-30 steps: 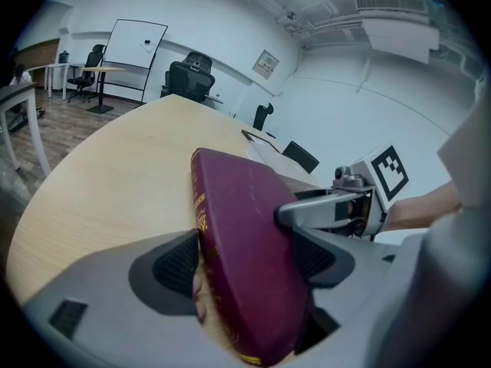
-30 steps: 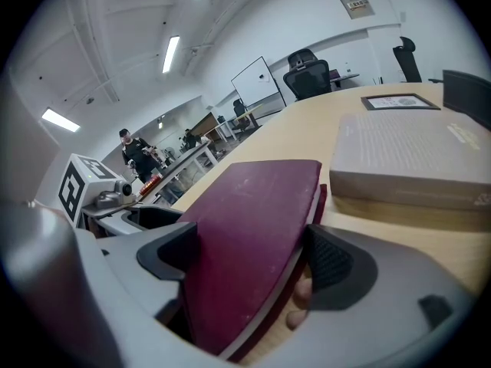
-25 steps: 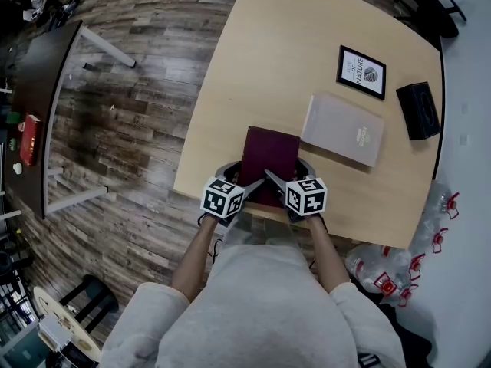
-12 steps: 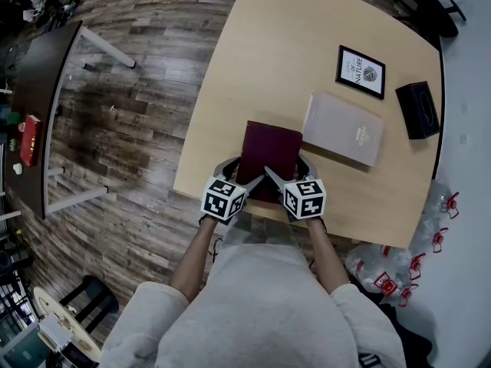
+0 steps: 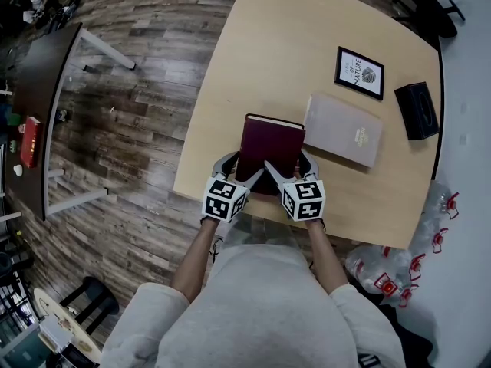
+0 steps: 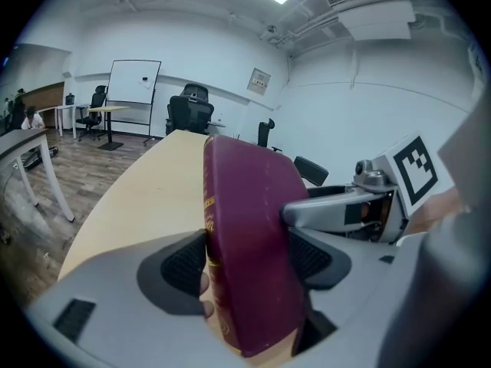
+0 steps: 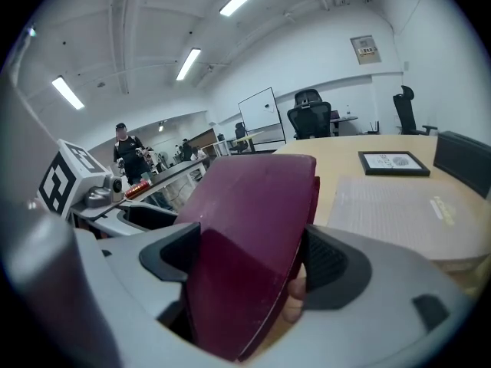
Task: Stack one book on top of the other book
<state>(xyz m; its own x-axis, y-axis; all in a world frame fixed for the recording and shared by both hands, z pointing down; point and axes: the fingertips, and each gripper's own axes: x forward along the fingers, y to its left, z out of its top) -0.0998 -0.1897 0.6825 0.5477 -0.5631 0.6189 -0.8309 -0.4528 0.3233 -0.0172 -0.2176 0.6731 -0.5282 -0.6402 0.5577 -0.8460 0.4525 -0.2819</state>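
My left tool [image 6: 245,255], jaws closing, and right tool [image 7: 249,263] both clamp the maroon book [image 5: 270,148], raised off the surface [image 5: 268,60] just left of the gray book [image 5: 343,129]; stacking not yet done.

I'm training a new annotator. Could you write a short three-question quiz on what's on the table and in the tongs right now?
1. True or false: the maroon hardcover book lies flat on the grey hardcover book.
2. What lies between the maroon book and the black rectangular box? A) the grey book B) a mug C) a laptop
3. What holds the maroon book?
Key: 1. False; it is tilted up beside it. 2. A. 3. The left tongs and right tongs, at its near edge; the left tongs' jaws are closing with the book between them.
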